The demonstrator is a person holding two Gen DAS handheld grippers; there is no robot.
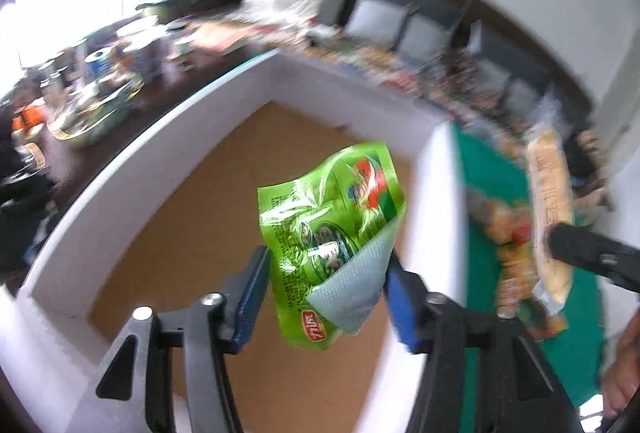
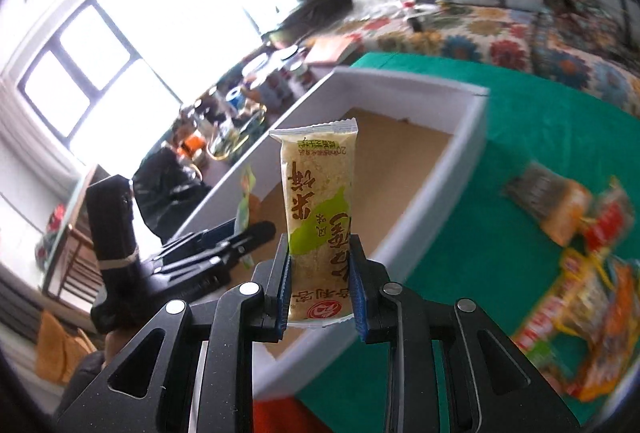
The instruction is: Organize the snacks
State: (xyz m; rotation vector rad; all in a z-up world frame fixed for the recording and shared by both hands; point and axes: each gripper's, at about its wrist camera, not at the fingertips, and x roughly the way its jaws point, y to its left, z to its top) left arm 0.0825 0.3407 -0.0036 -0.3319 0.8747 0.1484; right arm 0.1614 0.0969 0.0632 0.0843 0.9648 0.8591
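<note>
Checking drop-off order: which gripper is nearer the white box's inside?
Left. The left gripper hangs over the white box floor; the right gripper is outside its wall.

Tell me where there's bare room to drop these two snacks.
The box floor is bare brown cardboard from wall to wall; nothing seen lying in it. The green cloth between the box and the flowered bedspread is also free. It is crowded on the cloth beside the box, where the snack pile lies.
</note>
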